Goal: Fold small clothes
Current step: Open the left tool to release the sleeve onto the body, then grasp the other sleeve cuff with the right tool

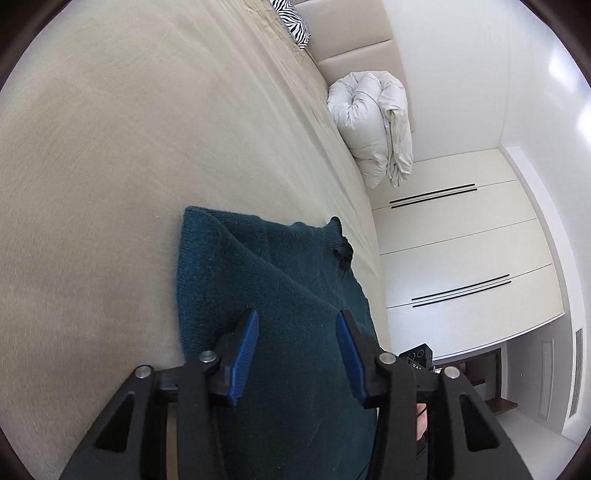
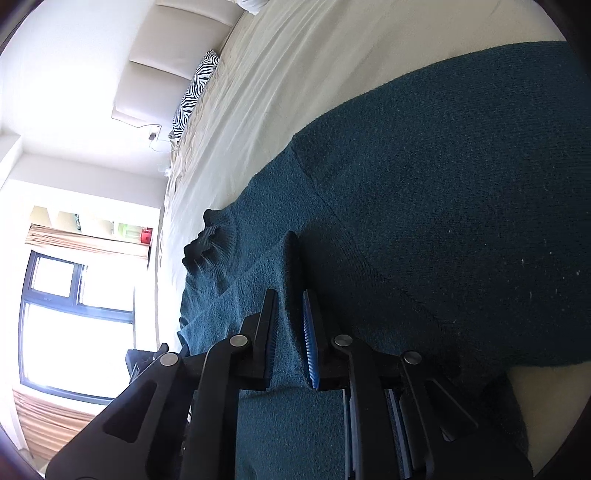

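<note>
A dark teal knit sweater (image 1: 280,280) lies on the beige bed (image 1: 147,147), partly folded, with a diagonal fold edge across it. My left gripper (image 1: 298,314) hovers over its near part, jaws wide apart, nothing pressed between the blue pads (image 1: 243,354). In the right wrist view the sweater (image 2: 443,184) fills the right side, its ribbed cuff (image 2: 210,243) bunched at the left. My right gripper (image 2: 289,292) sits low on the knit, jaws a narrow gap apart. A raised ridge of fabric runs between them, and the pads do not press on it.
A rolled white duvet (image 1: 373,122) and a zebra-print cushion (image 1: 295,22) lie at the far end of the bed by the padded headboard (image 2: 166,55). White wardrobe doors (image 1: 461,240) stand beyond one bed edge, a bright window (image 2: 74,314) beyond the other.
</note>
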